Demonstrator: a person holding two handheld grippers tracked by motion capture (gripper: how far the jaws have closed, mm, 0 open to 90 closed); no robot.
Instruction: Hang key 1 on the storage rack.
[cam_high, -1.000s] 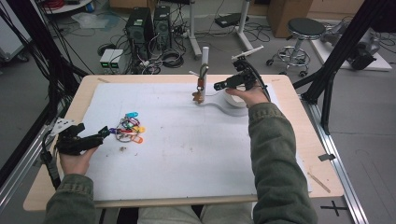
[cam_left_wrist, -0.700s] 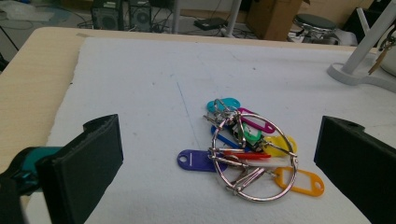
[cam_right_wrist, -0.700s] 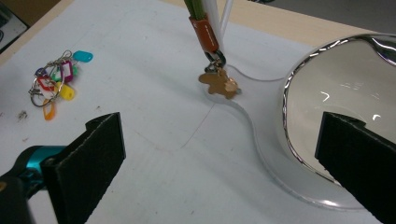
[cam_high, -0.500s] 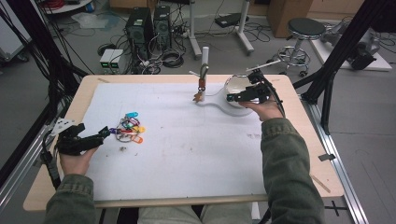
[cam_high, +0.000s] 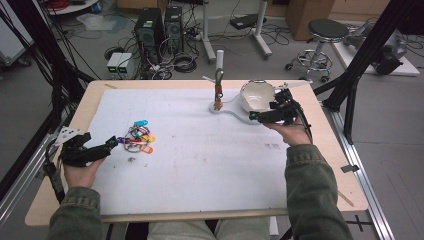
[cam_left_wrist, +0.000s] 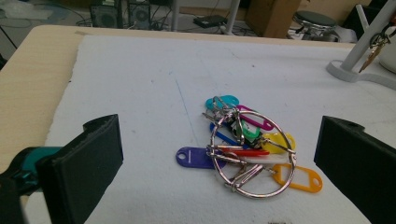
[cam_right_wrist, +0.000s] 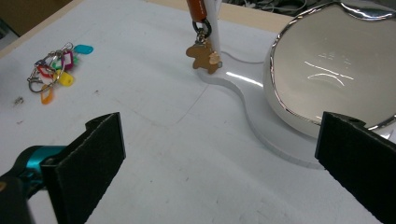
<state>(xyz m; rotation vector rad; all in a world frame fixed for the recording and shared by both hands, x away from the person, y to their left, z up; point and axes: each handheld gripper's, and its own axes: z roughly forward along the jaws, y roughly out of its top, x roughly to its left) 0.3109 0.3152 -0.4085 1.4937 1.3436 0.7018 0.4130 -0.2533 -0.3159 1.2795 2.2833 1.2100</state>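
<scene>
Withdrawing from the hanging keychain (cam_high: 218, 95), the right claw (cam_high: 254, 116) now gapes wide beside the bowl (cam_high: 256, 96); the left claw (cam_high: 111, 144), equally wide, faces the key bunch (cam_high: 137, 138), probably next.

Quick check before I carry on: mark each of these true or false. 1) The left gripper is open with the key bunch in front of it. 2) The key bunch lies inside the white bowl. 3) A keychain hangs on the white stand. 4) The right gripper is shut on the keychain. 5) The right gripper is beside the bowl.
1) True: the left gripper is open and the key bunch lies on the mat ahead of it.
2) False: the bunch lies on the white mat, far from the white bowl.
3) True: a keychain hangs on the white stand.
4) False: the right gripper is open and holds nothing.
5) True.
</scene>
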